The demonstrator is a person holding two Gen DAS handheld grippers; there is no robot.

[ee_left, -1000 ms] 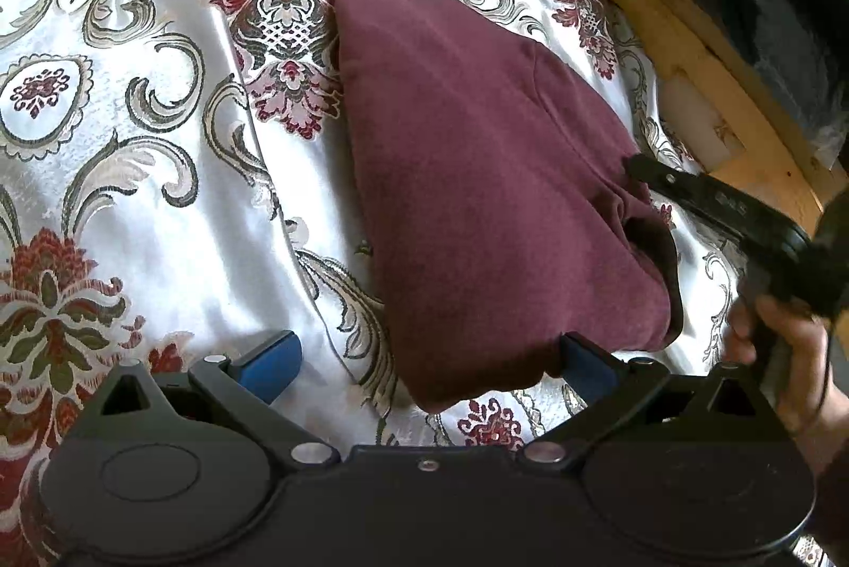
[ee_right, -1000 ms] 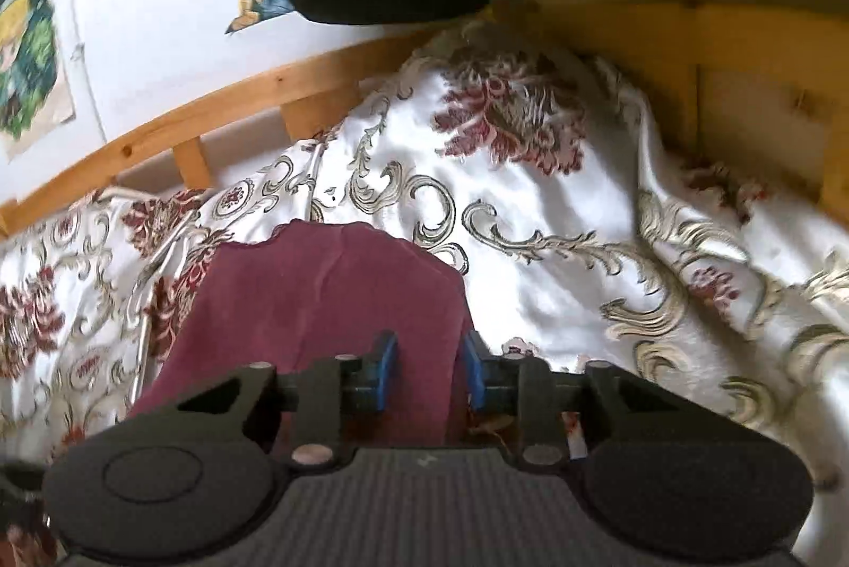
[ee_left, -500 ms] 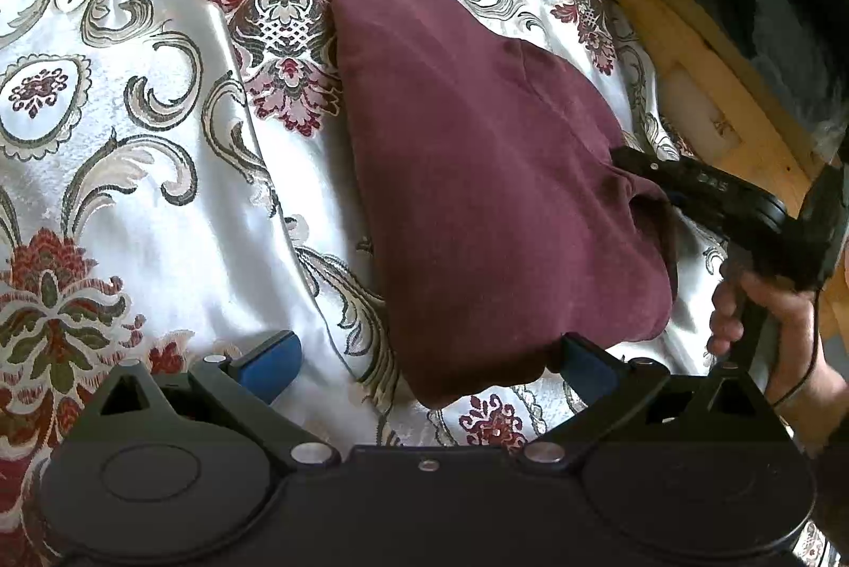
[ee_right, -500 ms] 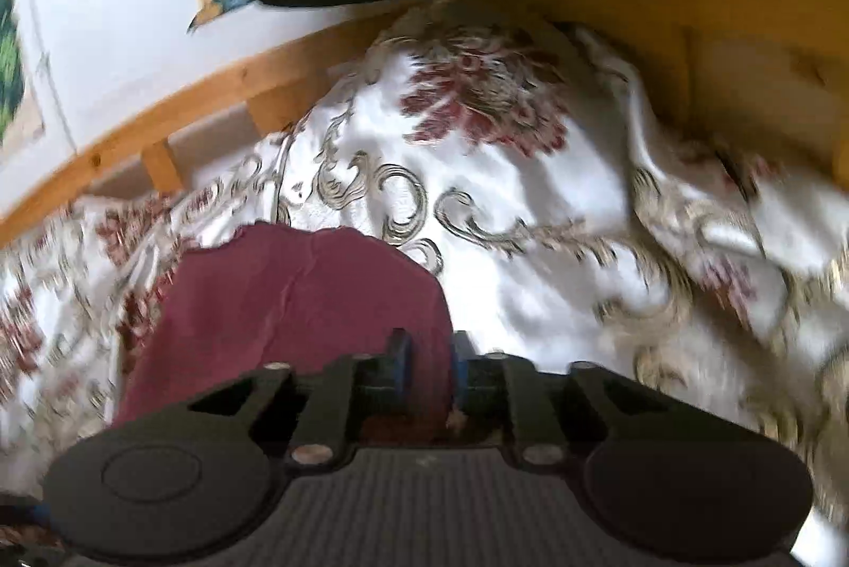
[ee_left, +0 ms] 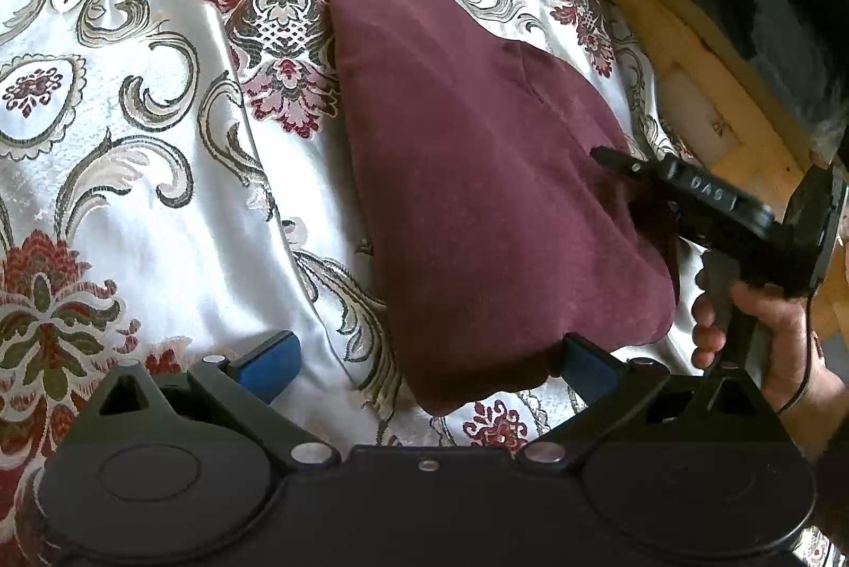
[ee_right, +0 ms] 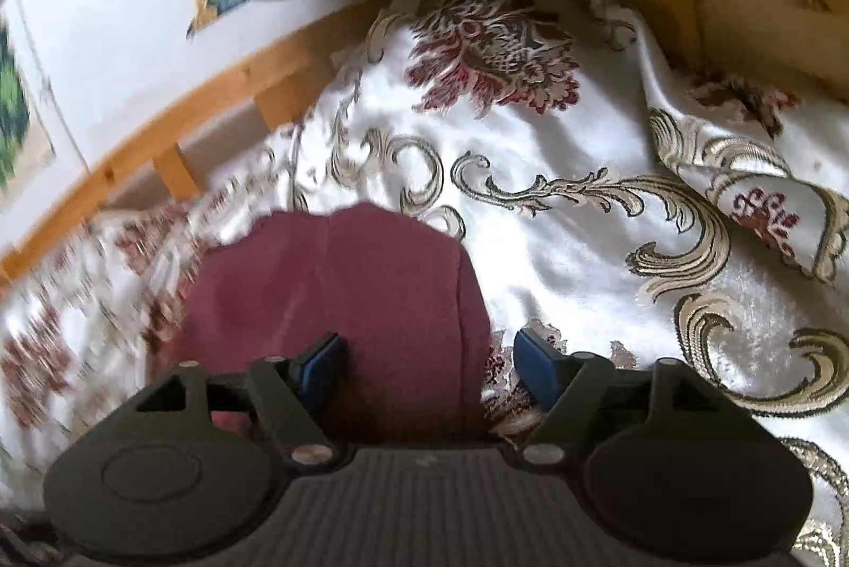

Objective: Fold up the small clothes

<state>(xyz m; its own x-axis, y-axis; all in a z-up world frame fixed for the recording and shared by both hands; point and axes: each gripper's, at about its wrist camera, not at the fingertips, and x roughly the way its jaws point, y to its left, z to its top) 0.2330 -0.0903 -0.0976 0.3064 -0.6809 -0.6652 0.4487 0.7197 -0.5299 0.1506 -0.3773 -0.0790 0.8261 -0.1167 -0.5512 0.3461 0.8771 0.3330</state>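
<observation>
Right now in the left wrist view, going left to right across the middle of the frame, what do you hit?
White satin bedspread with red and gold floral pattern → folded maroon knit garment → black right gripper at the garment's right edge, fingers open → bare hand holding it → light wooden bed frame.

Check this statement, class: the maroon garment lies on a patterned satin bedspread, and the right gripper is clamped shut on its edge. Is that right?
Not quite. The maroon garment does lie on the patterned satin bedspread, but the right gripper is open. The right wrist view shows its blue pads spread apart, the cloth's edge between them.
</observation>
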